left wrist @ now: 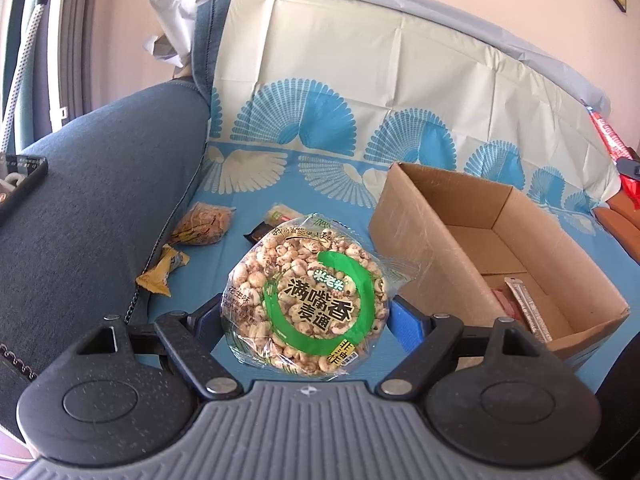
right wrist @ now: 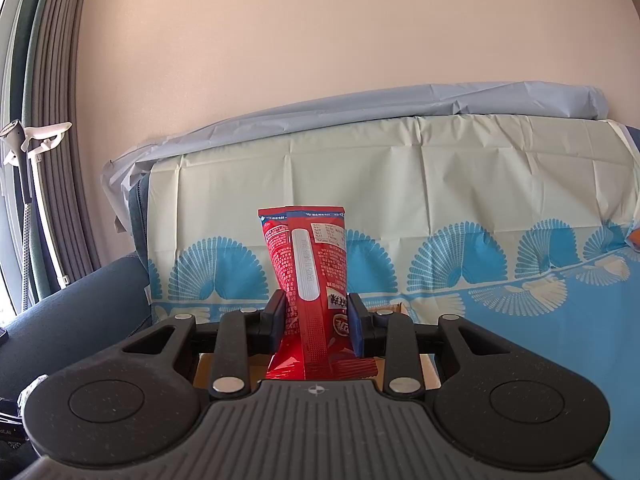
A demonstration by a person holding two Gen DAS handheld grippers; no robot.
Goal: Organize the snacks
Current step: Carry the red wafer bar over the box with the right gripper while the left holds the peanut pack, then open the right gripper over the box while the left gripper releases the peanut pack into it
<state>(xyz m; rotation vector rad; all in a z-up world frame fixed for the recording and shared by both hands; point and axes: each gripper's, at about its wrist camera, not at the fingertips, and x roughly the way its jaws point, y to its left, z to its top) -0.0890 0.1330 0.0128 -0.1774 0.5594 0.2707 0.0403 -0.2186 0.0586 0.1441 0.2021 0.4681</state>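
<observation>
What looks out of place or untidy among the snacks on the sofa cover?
Three small snacks lie loose against the sofa arm, outside the cardboard box: a crumpled yellow wrapper, a clear bag of brownish snacks and a dark-ended packet partly hidden behind the round puffed-grain cake pack. Nothing looks spilled or torn.

A sofa [left wrist: 100,184] draped with a blue-and-cream cloth [left wrist: 320,92] carries an open box [left wrist: 472,248], plus a tan packet [left wrist: 204,222], a yellow wrapper [left wrist: 162,274] and a dark bar [left wrist: 272,224] left of it
</observation>
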